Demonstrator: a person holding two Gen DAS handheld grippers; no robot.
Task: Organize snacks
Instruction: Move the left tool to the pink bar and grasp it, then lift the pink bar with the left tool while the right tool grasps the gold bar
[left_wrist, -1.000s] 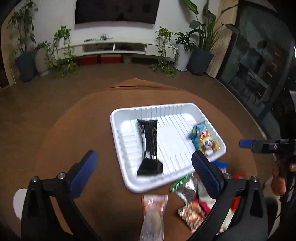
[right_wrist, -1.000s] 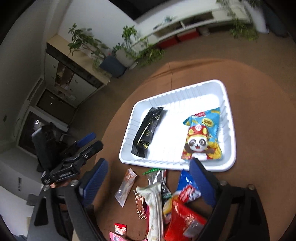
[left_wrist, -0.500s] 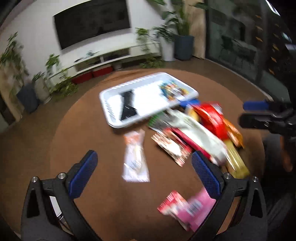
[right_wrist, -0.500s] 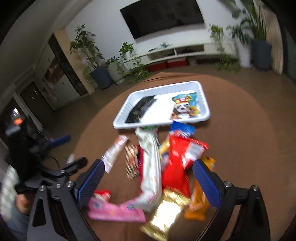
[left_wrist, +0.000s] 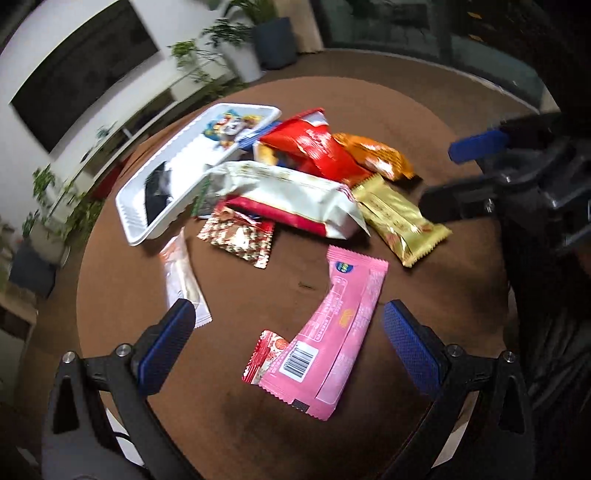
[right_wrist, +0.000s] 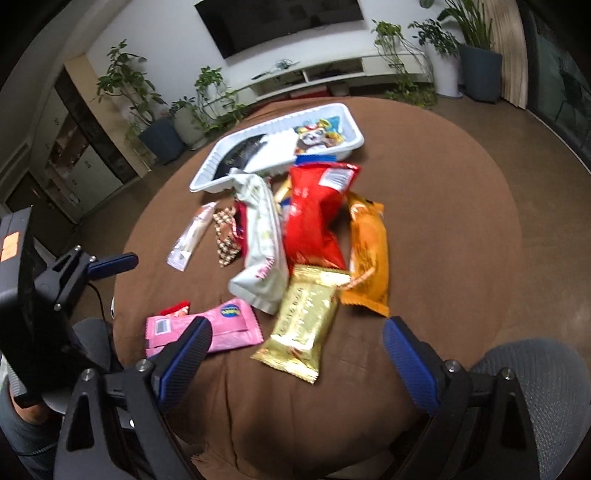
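We see both hand-held grippers spread wide and empty above the brown table (right_wrist: 461, 221): the left hand-held gripper (left_wrist: 284, 339) over the pink packet (left_wrist: 332, 332), the right hand-held gripper (right_wrist: 295, 343) over the gold packet (right_wrist: 306, 321). From the right wrist view, the white tray (right_wrist: 207, 173) lies at 12 o'clock, holding a black packet (right_wrist: 240, 151) and a panda packet (right_wrist: 317, 134). Between us and it crowd the red bag (right_wrist: 314, 214), orange bag (right_wrist: 369, 254) and white bag (right_wrist: 262, 240).
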